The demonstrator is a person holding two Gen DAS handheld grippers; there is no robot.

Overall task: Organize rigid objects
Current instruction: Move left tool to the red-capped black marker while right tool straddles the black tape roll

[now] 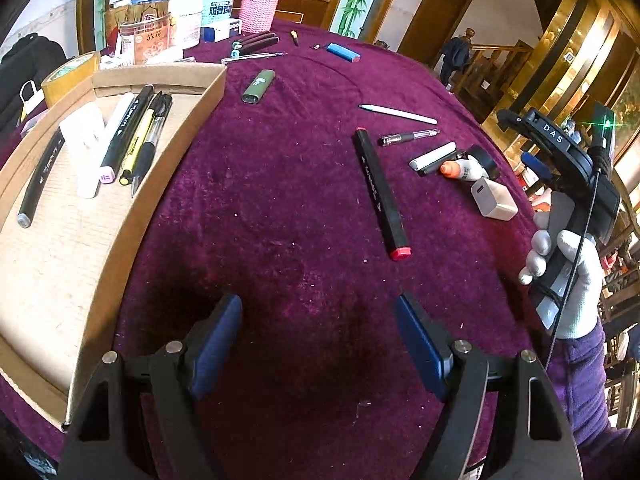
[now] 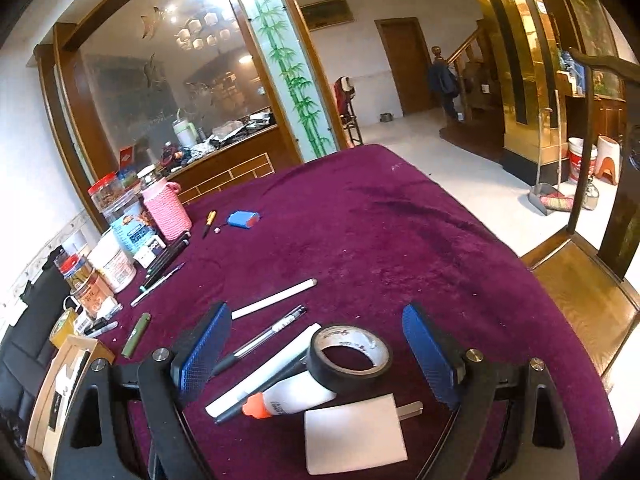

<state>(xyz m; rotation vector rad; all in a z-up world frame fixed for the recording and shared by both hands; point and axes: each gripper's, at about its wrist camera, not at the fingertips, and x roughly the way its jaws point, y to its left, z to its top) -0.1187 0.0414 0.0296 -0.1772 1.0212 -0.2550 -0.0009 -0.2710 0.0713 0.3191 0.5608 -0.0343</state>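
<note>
A cardboard tray (image 1: 188,120) at the left holds several markers and pens (image 1: 132,132). On the purple cloth lie a black marker with red caps (image 1: 380,192), a white pen (image 1: 400,114), a clear gel pen (image 1: 408,136) and a green lighter (image 1: 258,86). My left gripper (image 1: 320,308) hovers open over bare cloth, short of the black marker. My right gripper (image 2: 316,316) is open. Its jaws stand on either side of a black tape roll (image 2: 350,356), a glue bottle with an orange cap (image 2: 288,398) and a white marker (image 2: 264,372), touching none. A white charger (image 2: 356,436) lies just below.
Jars, boxes and a pink knitted bottle (image 1: 260,0) crowd the table's far left, beside a yellow tape roll (image 1: 68,74). A blue block (image 1: 343,52) and dark pens (image 1: 256,44) lie far back. A wooden chair (image 2: 580,280) stands off the right edge. A gloved hand (image 1: 576,280) holds the right gripper.
</note>
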